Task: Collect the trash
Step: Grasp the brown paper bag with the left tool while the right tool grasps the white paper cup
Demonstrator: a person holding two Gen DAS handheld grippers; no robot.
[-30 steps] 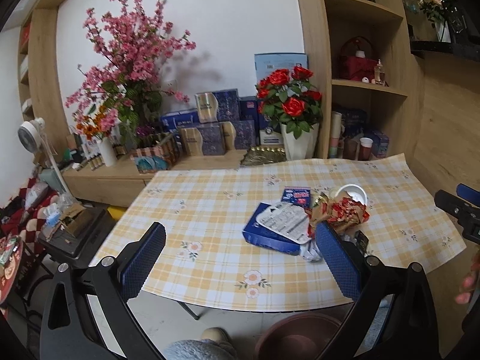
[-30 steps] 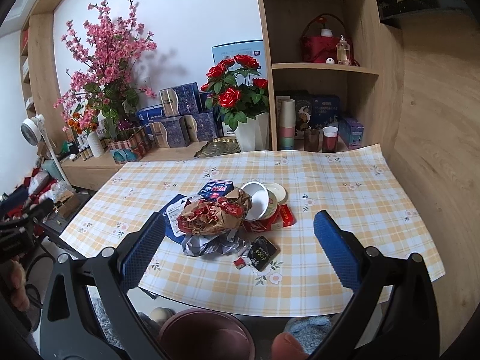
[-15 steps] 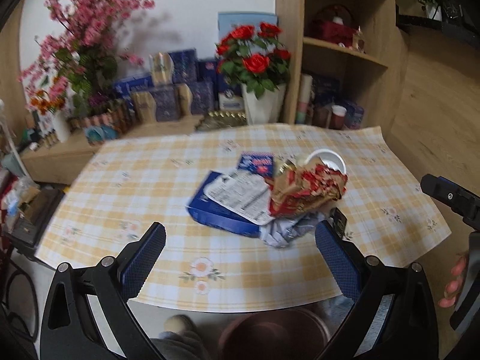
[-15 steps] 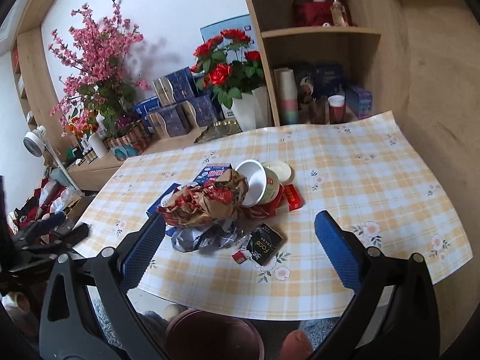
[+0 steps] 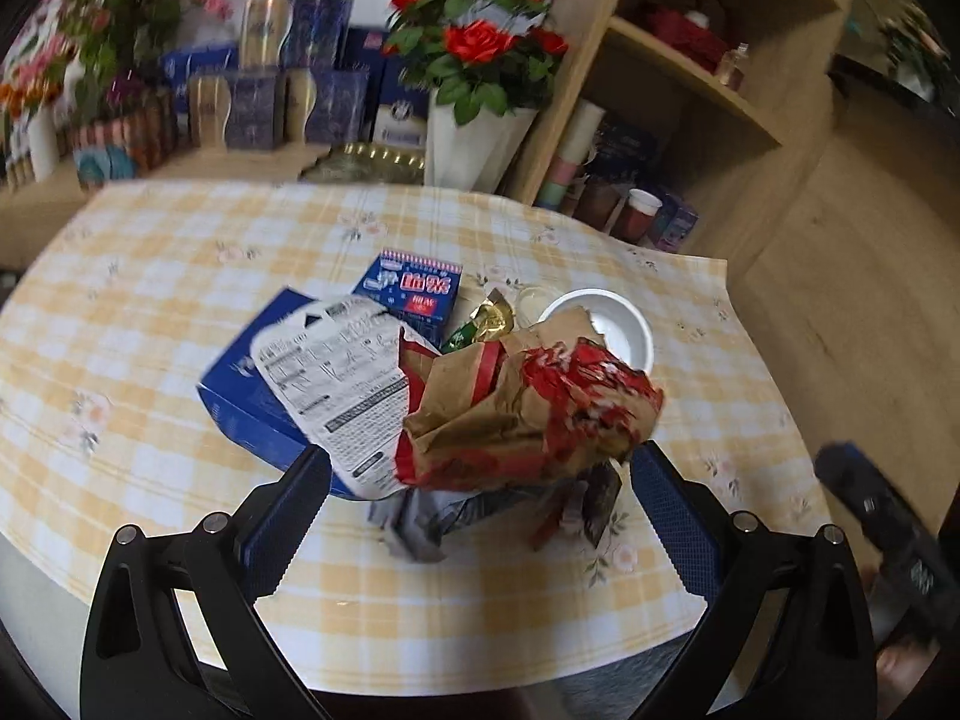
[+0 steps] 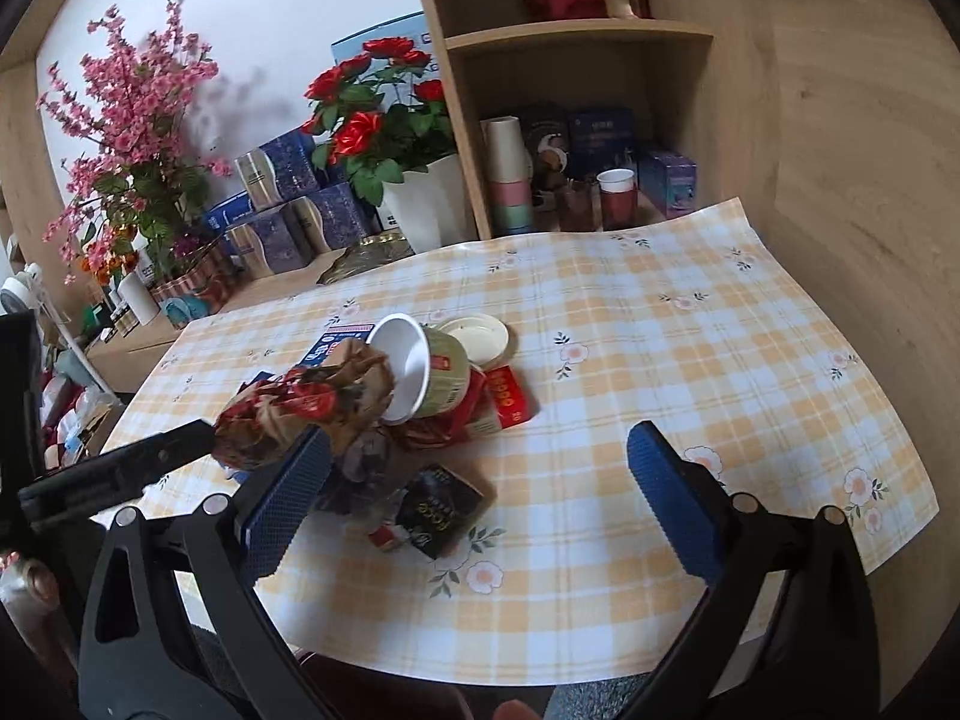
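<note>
Both grippers had been brought closer to the trash pile. A crumpled paper bag (image 5: 528, 414) lay mid-surface, straight ahead between the left gripper's (image 5: 480, 501) widely spread jaws; the right gripper (image 6: 477, 483), also spread and empty, was aimed to its right.

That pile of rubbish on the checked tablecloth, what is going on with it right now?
A person holds a two-finger gripper in each hand over a table with a heap of trash. The left gripper, jaws open, is framed around the crumpled red and brown paper bag but grips nothing. The right gripper is open too, near the black packet. A paper cup lies tipped in the pile. Nothing has been lifted yet.
</note>
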